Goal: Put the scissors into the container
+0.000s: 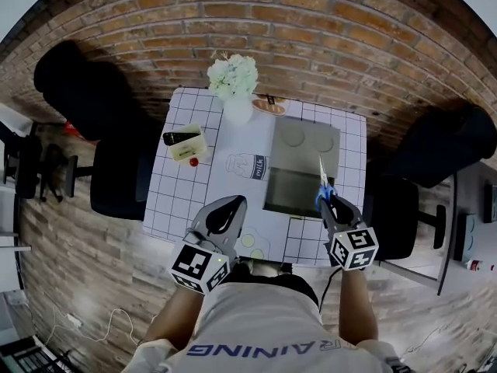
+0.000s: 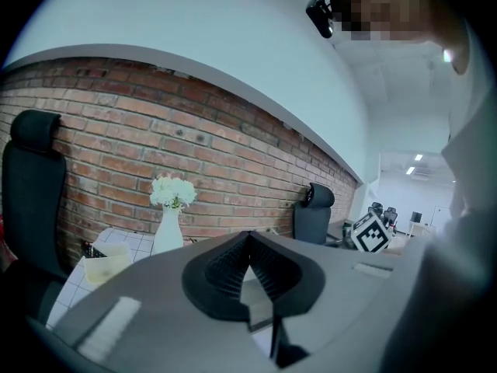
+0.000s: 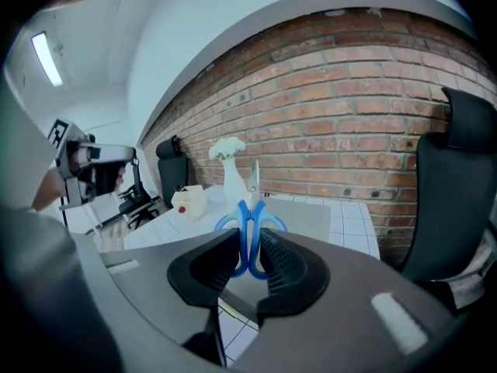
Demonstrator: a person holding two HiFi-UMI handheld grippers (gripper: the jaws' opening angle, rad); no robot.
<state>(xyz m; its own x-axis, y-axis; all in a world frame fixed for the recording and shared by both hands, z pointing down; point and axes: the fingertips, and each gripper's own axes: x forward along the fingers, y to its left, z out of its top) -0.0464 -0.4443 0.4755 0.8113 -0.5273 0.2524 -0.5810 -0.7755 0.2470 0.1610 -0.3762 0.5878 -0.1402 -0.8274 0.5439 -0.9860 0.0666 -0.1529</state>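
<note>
The person's shirt (image 1: 256, 317) fills the bottom of the head view, with both grippers held just beyond it over the table's (image 1: 175, 200) near edge. The right gripper (image 1: 330, 208) has its jaws closed on the blue handles of the scissors (image 1: 323, 183). The blades point away, over the right side of the grey container (image 1: 291, 193). The left gripper (image 1: 231, 207) holds nothing, and its jaws meet at the tips. A vase (image 1: 235, 103) of white flowers stands at the far edge.
</note>
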